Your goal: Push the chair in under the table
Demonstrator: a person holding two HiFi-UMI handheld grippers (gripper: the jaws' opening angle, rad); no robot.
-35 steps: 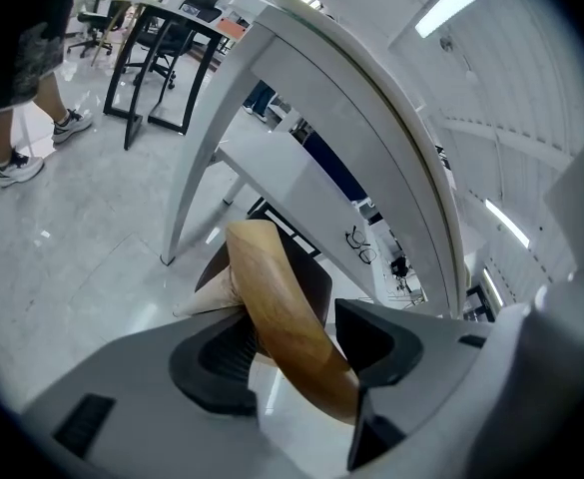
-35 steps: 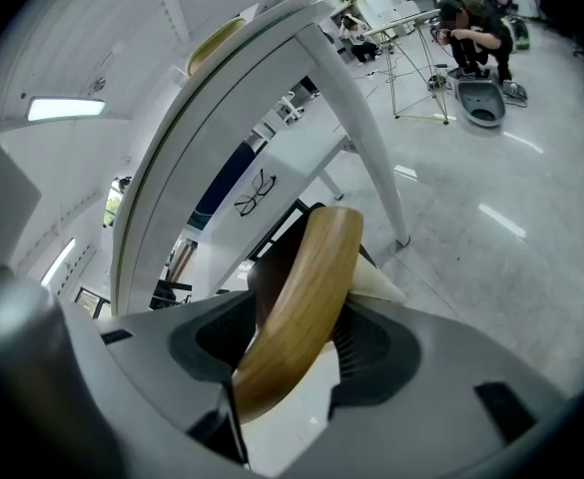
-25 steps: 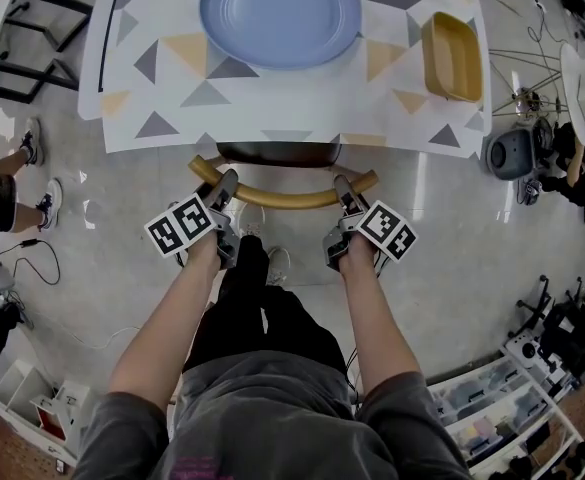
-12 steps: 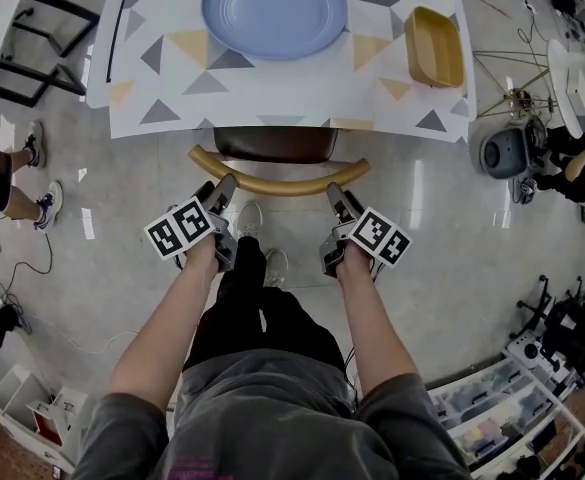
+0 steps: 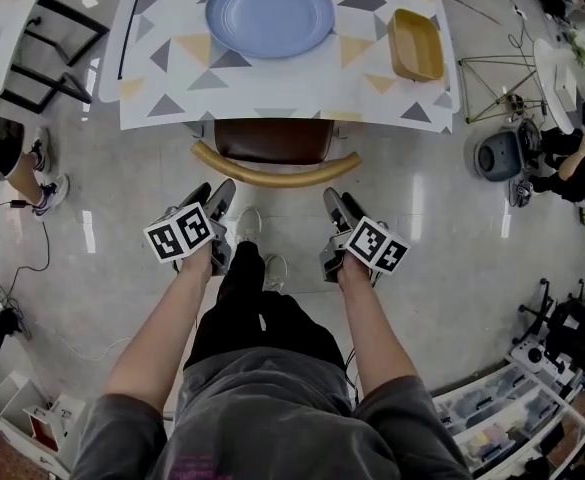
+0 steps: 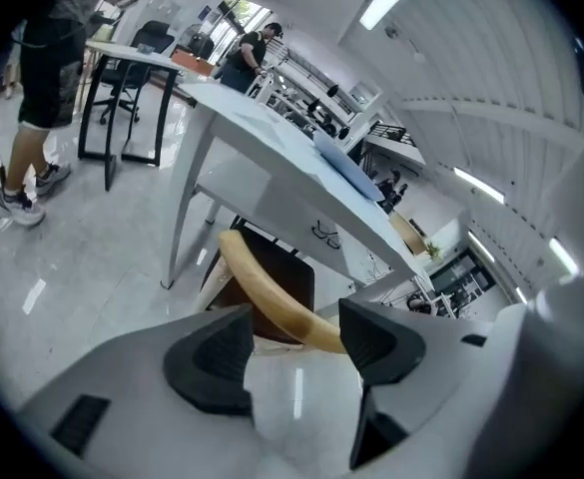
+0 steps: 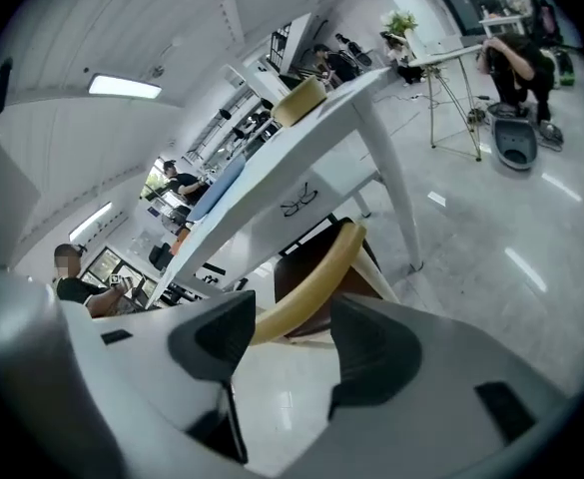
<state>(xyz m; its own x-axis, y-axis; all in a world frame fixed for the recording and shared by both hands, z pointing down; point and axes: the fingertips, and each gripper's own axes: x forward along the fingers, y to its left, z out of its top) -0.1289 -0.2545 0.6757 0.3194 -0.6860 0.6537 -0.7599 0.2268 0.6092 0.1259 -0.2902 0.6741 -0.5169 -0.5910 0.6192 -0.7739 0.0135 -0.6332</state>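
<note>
Now hovering with the left gripper [image 5: 210, 190], spread wide and pinching nothing. Same over on the right gripper [image 5: 340, 200]: spread, empty. Both pointing at the curved wooden backrest [image 5: 272, 175] of the chair [image 5: 275, 140], near it but not touching, bare floor showing in the gap. Beyond that, brown seat tucked partly under the near edge of the table [image 5: 272, 86]. Up on the patterned tablecloth [image 5: 362, 73], a blue plate [image 5: 269, 12] in the middle and a yellow dish [image 5: 416, 44] off to its right.
</note>
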